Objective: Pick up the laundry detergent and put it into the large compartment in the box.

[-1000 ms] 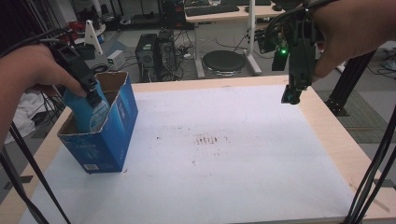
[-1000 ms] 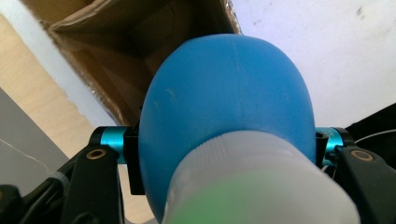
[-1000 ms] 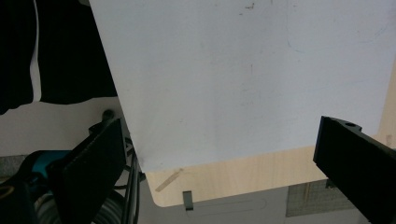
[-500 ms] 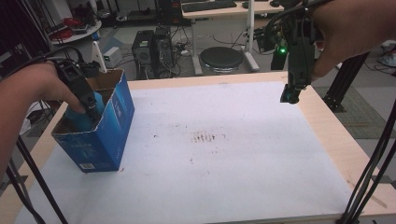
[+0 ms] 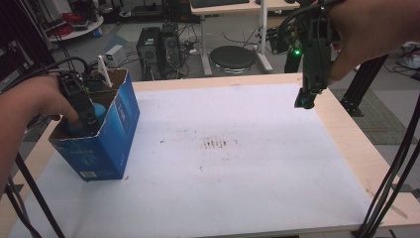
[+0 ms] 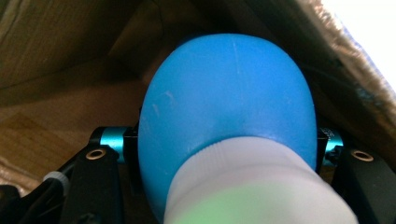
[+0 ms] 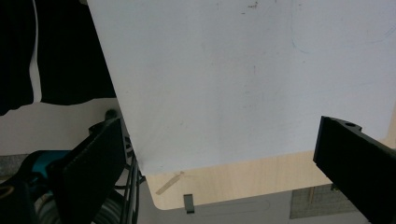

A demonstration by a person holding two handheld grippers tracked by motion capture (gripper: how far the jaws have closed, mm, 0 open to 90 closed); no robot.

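Presently the blue bottle (image 6: 224,112), with its white cap end toward the camera, sits inside the open blue cardboard box (image 5: 106,148) at the table's (image 5: 257,188) left side, clamped between the jaws of the left gripper (image 5: 84,116). Well apart, the right gripper (image 5: 304,99) hangs above the table's far right edge, jaws spread wide with nothing between them.

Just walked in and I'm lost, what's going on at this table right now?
A person works with a gripper in each hand. The left gripper is down inside the open blue cardboard box at the table's left edge, its jaws shut on a blue bottle with a white cap. The right gripper hangs above the far right corner of the white table top, jaws open with nothing between them.
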